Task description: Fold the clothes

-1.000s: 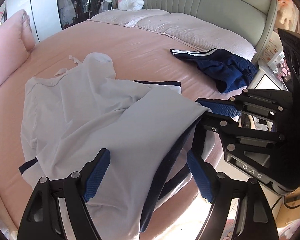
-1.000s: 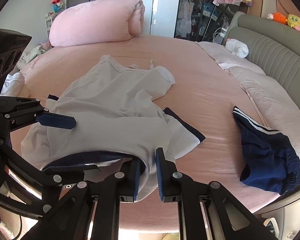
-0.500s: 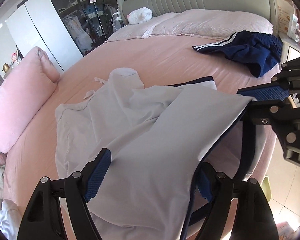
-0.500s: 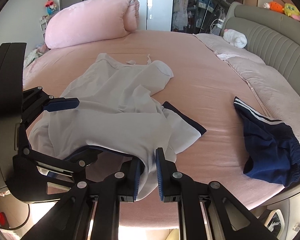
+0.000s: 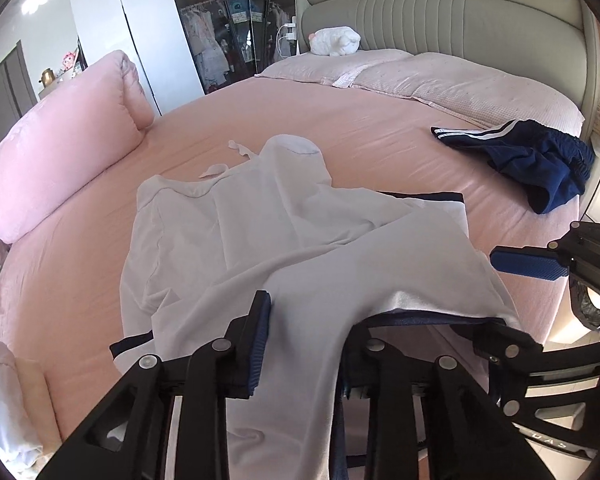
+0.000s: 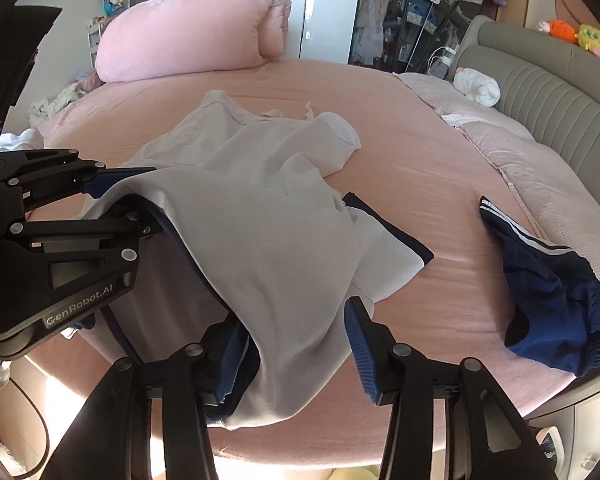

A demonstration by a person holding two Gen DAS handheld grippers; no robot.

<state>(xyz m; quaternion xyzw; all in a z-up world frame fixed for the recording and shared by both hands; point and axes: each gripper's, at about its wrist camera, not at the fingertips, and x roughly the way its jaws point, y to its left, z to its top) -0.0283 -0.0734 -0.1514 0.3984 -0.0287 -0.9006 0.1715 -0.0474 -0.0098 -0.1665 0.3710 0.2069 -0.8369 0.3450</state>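
A: Where's the shirt (image 5: 268, 240)?

B: Spread on the bed (image 5: 380, 128), its near hem hanging over the edge toward both grippers. It looks light and limp (it will sag and slide, I'd judge), so the navy-trimmed hem is the place to take hold of it.

A: And the left gripper (image 5: 304, 344)?

B: Its jaws are closing with a fold of white cloth running between them. I can't tell if the pads press it yet.

A: The right gripper (image 6: 296, 344)?

B: Opening. Cloth drapes over its left finger and the other pad stands clear of it.

A: What does each view add?

B: The right wrist view shows the hem's navy underside dangling off the bed, plus the shorts' (image 6: 548, 288) full heap. The left wrist view shows the shirt's left sleeve band, hidden in the other.
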